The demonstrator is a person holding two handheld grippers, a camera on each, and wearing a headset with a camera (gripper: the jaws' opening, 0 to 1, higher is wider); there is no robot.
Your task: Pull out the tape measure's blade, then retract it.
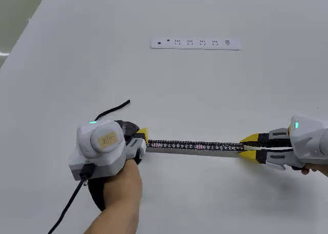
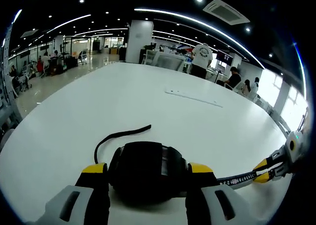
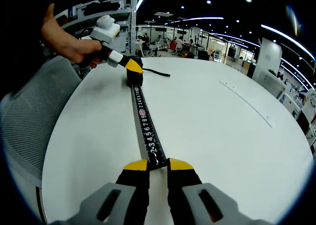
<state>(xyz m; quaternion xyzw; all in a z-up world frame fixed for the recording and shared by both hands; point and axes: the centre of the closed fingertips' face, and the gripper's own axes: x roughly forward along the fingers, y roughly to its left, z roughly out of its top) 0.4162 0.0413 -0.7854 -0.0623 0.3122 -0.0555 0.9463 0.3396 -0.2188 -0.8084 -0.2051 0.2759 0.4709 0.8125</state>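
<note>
Left gripper (image 1: 142, 141) is clamping the tape measure case (image 2: 148, 171) toward the tabletop's (image 1: 215, 90) near edge, and the right gripper (image 1: 245, 147) is pinching the tip of the blade (image 1: 195, 145). With the blade stretching between them, pulling is looking done and retracting is remaining. Beyond, a power strip (image 1: 195, 43) is lying toward the far edge.

Bright, even ceiling light; soft faint shadows on the white table (image 1: 215, 105); gripper views bend at edges

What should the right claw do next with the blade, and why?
Probably ease the right claw toward the case, letting the blade retract: it already lies pulled out across the table, tip pinched, case clamped in the left claw.
</note>
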